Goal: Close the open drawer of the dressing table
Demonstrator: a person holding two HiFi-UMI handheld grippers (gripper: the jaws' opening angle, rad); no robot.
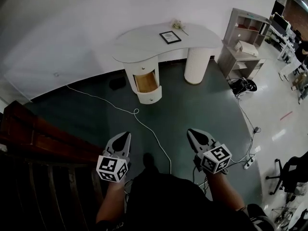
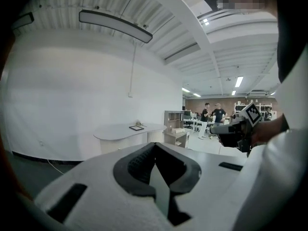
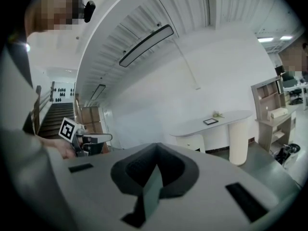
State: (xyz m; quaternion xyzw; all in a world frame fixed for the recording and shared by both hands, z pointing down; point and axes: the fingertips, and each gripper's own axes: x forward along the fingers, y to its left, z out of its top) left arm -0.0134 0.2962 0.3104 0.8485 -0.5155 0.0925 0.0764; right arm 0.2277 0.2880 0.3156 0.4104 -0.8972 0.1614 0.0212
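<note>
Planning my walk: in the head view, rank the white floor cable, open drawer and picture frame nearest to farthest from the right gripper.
From the right gripper:
1. White cable, on the floor to its left.
2. Open drawer, low on the dressing table.
3. Picture frame, on the tabletop.

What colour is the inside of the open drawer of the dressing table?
The drawer is light brown inside; the head view shows it best.

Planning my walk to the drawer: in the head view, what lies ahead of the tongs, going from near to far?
white cable on the floor → open drawer → picture frame → flowers
</note>
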